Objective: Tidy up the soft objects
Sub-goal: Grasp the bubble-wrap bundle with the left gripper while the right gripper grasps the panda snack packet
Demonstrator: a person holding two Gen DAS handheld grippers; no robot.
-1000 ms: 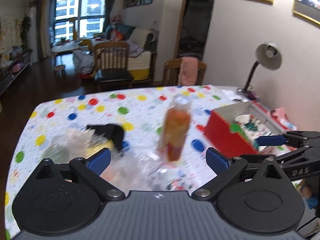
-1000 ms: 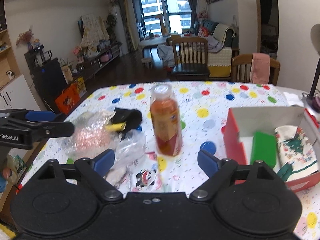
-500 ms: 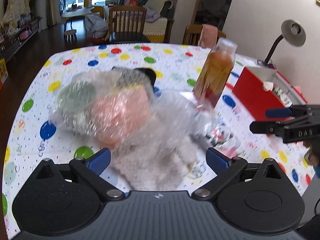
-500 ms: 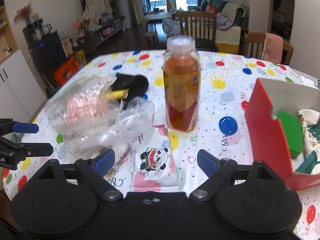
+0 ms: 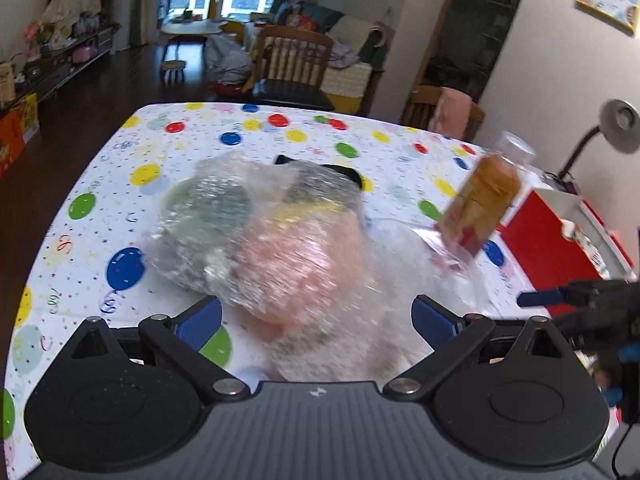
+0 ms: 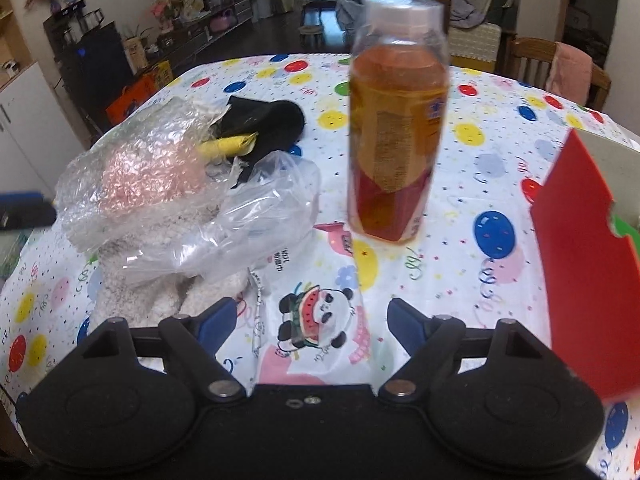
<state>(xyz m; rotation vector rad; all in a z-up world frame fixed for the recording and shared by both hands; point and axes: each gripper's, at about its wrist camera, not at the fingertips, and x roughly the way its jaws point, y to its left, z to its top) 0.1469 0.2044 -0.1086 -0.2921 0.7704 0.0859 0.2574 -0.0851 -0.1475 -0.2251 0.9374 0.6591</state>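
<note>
A: Left gripper [image 5: 316, 316], state?

B: Mine. Fingers spread wide, nothing pinched. A clear plastic bag of soft items [image 5: 260, 240] sits between and just ahead of the blue pads [image 5: 198, 322], green lump on its left, pink one on the right. It's blurred, so I can't tell whether a pad touches the plastic.

A: Right gripper [image 6: 308, 322]?

B: Also apart, though the jaws have just been closing a bit. Nothing gripped. A panda-print packet [image 6: 316, 320] lies flat on the tablecloth [image 6: 492, 148] in the gap between the pads.

A: Other task stuff?

B: From the right wrist the bag lies left of the packet, with a black cloth [image 6: 268, 120] and a yellow piece [image 6: 228, 145] behind it. A fluffy white item [image 6: 136, 300] lies under the bag's near end. An orange drink bottle [image 6: 396, 120] stands upright just beyond the packet. A red box [image 6: 580, 248] sits on the right edge, something green inside.
</note>
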